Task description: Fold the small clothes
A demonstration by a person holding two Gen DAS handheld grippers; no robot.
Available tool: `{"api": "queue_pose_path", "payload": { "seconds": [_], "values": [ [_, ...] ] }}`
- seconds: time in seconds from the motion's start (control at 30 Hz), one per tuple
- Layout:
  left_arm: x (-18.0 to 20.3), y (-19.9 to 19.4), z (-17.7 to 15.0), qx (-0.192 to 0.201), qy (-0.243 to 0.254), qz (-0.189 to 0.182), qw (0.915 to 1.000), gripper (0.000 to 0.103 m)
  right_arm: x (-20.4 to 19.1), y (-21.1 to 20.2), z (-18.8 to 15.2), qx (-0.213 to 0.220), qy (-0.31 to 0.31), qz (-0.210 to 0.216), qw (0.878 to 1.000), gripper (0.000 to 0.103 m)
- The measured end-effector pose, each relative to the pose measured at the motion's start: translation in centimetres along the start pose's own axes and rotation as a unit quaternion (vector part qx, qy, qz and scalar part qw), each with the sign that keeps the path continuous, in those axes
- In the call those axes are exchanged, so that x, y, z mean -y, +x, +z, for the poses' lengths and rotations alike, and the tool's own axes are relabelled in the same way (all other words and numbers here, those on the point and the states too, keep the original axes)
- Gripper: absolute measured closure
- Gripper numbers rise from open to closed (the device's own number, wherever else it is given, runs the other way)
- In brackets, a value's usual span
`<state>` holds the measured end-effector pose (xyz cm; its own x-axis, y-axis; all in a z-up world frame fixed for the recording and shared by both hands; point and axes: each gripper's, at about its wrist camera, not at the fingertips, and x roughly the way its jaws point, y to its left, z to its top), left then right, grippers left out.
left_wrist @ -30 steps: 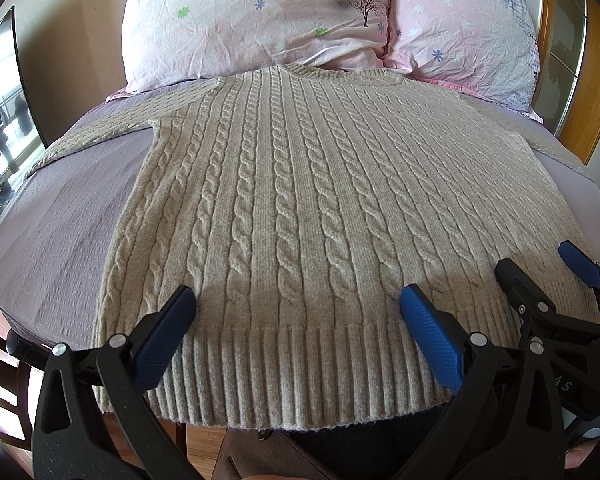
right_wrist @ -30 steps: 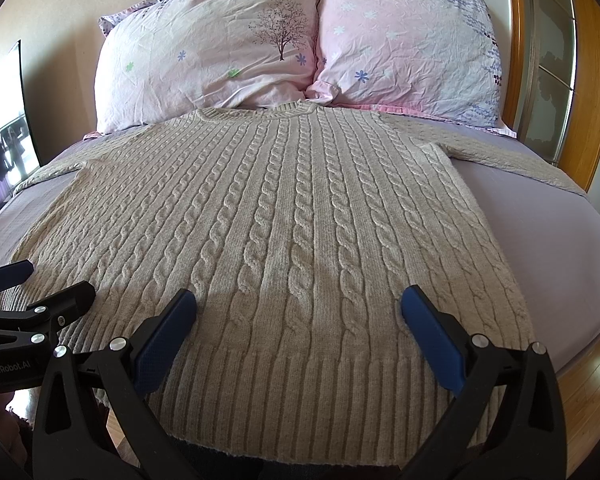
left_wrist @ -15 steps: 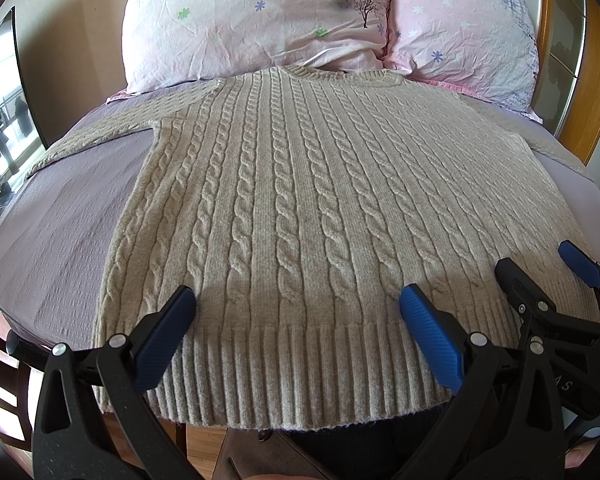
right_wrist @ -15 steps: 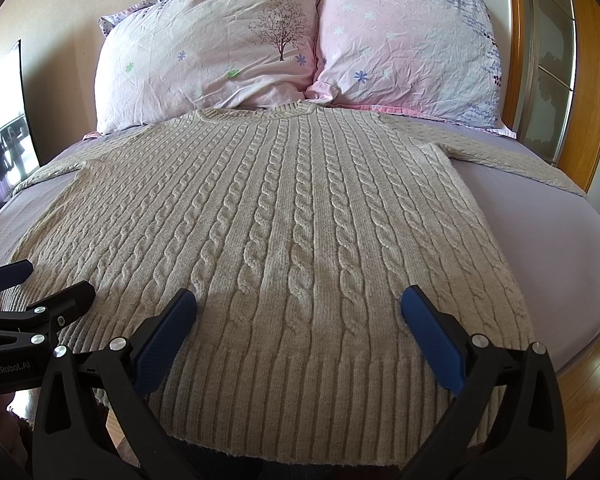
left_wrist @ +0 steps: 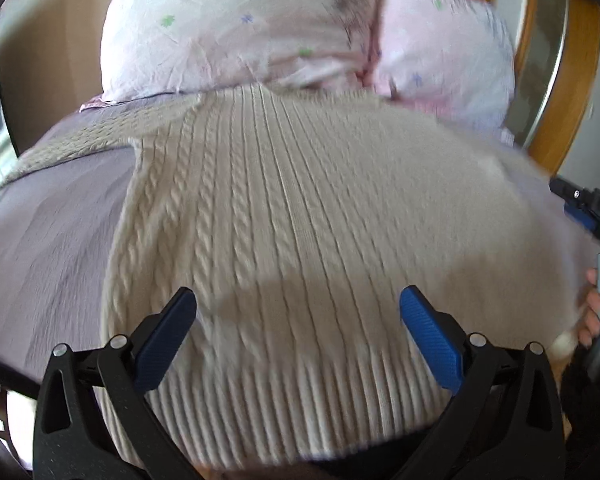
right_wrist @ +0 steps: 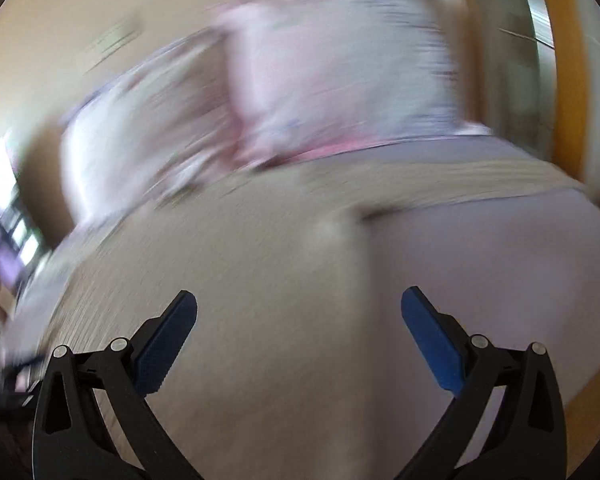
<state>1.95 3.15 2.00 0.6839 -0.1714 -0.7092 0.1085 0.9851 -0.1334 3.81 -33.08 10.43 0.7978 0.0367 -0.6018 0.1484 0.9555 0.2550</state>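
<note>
A beige cable-knit sweater (left_wrist: 284, 216) lies flat on the bed, neck toward the pillows, sleeves spread out. My left gripper (left_wrist: 298, 320) is open and empty, hovering just above the ribbed hem (left_wrist: 300, 408). My right gripper (right_wrist: 299, 320) is open and empty above the sweater's right side (right_wrist: 240, 280), near its right edge and the armpit of the right sleeve (right_wrist: 460, 184). The right wrist view is strongly blurred. The right gripper also shows at the right edge of the left wrist view (left_wrist: 588, 208).
The bed has a lilac sheet (left_wrist: 52, 248). Two pink flowered pillows (left_wrist: 236, 28) stand at the head. A wooden frame with a mirror (left_wrist: 556, 64) stands to the right. The bed's right edge and wooden floor (right_wrist: 580, 384) show in the right wrist view.
Both grippers have moved forward and lower over the sweater. The right gripper swung quickly to the right, toward the sweater's right edge; its view is now blurred. Both stay open.
</note>
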Motion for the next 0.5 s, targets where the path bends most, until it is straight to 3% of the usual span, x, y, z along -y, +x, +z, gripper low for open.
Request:
{"api": "queue_pose_path", "payload": {
  "seconds": [0.1,0.17,0.27,0.33,0.43,0.5],
  "values": [
    [-2.6,0.2,2.8,0.041,-0.038,-0.022,0.9982,0.002,8.0,1.7,4.9,-0.001,0.115,-0.048,0.992,0.002],
    [-4.3,0.7,4.8,0.059,-0.058,-0.039,0.9958,0.002,13.7,3.4,7.4,-0.008,0.203,-0.067,0.977,0.024],
    [-6.8,1.2,7.4,0.08,-0.088,-0.062,0.991,0.002,20.9,5.8,9.3,-0.013,0.325,-0.094,0.941,0.04],
    [-8.8,1.5,8.9,0.095,-0.112,-0.066,0.9869,0.002,24.6,7.3,10.1,-0.013,0.381,-0.117,0.917,0.044],
    [-11.9,1.3,9.8,0.116,-0.15,-0.056,0.9804,0.002,27.9,9.0,10.5,-0.018,0.43,-0.14,0.892,0.049],
    [-13.9,1.4,10.1,0.124,-0.173,-0.033,0.9765,0.002,29.5,10.3,10.5,-0.021,0.455,-0.138,0.88,0.058]
  ]
}}
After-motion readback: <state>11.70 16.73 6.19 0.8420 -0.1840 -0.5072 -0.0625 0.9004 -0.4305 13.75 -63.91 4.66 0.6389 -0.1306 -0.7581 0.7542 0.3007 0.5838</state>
